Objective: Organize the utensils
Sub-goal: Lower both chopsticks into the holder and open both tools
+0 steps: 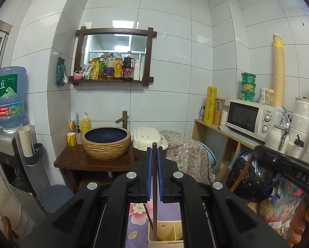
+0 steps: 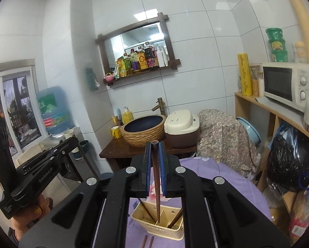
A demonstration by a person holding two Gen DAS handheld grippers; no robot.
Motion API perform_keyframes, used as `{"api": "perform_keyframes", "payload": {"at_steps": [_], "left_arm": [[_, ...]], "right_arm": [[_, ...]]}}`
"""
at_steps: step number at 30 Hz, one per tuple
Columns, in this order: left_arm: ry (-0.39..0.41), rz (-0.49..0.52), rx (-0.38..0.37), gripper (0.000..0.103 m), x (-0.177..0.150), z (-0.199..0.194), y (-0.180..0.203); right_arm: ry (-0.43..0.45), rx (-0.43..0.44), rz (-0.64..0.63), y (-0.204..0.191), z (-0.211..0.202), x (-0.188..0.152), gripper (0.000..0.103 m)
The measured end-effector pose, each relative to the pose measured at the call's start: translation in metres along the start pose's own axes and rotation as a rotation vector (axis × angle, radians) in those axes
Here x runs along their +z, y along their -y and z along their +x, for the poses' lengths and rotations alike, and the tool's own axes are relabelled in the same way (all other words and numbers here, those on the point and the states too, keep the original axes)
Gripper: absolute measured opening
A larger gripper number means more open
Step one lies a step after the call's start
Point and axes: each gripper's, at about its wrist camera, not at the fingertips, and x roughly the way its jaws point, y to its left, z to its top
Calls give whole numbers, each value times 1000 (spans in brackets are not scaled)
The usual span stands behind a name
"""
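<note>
We are partway through sorting the chopsticks, by our reckoning. Our left gripper (image 1: 154,150) is clamping one dark chopstick (image 1: 154,186) between its blue pads (image 1: 149,175), and the stick is hanging down so that its lower end is reaching into the cream basket (image 1: 164,235) below, in what looks like the left compartment. Our right gripper (image 2: 155,146) is likewise pinching a chopstick (image 2: 157,186) near its top, and this one is tapering down into the basket (image 2: 160,225) near its middle divider (whether the tip is resting on the bottom or hanging free we cannot tell). In the right wrist view the basket is already holding two more chopsticks: a thin dark one (image 2: 147,210) leaning in the left compartment and a brown one (image 2: 176,217) leaning in the right compartment. Two further chopstick ends (image 2: 148,240) are lying on the purple cloth (image 2: 216,177) just in front of the basket, outside it, so those are waiting to be picked up. We are judging that what is left is to let both held sticks settle into their compartments and then collect the pair on the cloth. The basket is standing upright on the cloth, between and below the two grippers.
</note>
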Motion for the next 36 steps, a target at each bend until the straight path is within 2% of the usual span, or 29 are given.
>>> {"api": "perform_keyframes", "payload": {"at_steps": [4, 10, 19, 32, 36], "left_arm": [[-29, -24, -6, 6, -14, 22, 2], [-106, -60, -5, 6, -52, 51, -2], [-222, -105, -35, 6, -95, 74, -12], [-286, -100, -37, 6, -120, 84, -14], [-286, -86, -39, 7, -122, 83, -13]], "right_arm": [[-29, -26, 5, 9, 20, -15, 8], [-103, -52, 29, 26, 50, -53, 8], [-174, -60, 75, 45, 74, -88, 8], [-194, -63, 111, 59, 84, -107, 8], [-168, -74, 107, 60, 81, -109, 9]]}}
